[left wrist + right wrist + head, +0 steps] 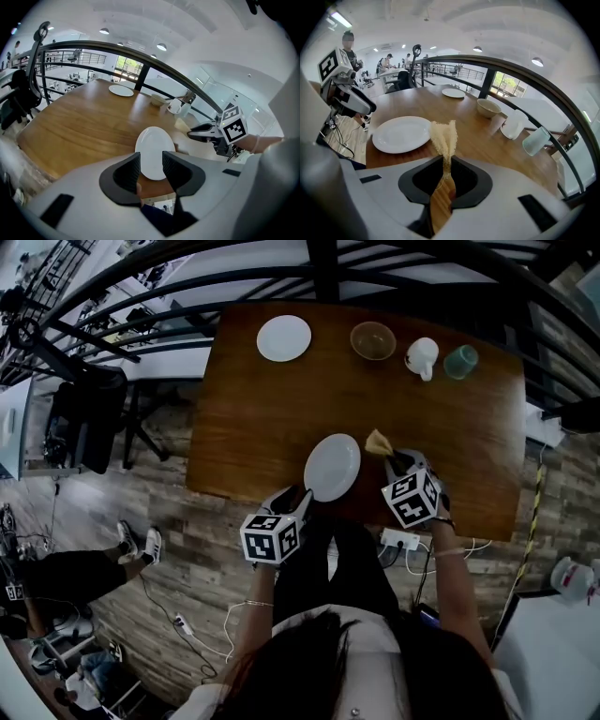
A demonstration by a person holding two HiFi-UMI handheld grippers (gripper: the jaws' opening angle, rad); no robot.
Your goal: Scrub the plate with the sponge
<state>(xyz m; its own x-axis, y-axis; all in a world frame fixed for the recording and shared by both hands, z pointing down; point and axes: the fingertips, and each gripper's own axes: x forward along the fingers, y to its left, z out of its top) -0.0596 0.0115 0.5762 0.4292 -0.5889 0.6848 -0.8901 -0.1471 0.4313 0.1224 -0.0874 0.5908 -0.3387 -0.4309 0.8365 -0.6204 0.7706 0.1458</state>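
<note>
Wooden counter (244, 390) underlies both tools. The right gripper (446, 165) has its fingers (464, 176) nearly closed, pinching the yellow sponge (444, 136); its lower end is hidden between them. Just beside it lies the white plate (401, 133), near the counter's front edge. The left gripper (151, 168) fingers (127, 172) stand wide apart and empty, hiding the plate's near rim.

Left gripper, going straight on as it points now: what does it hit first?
Most likely the near white plate: it lies straight ahead, framed between the left gripper's open fingers. Whether they touch its rim already is unclear.
</note>
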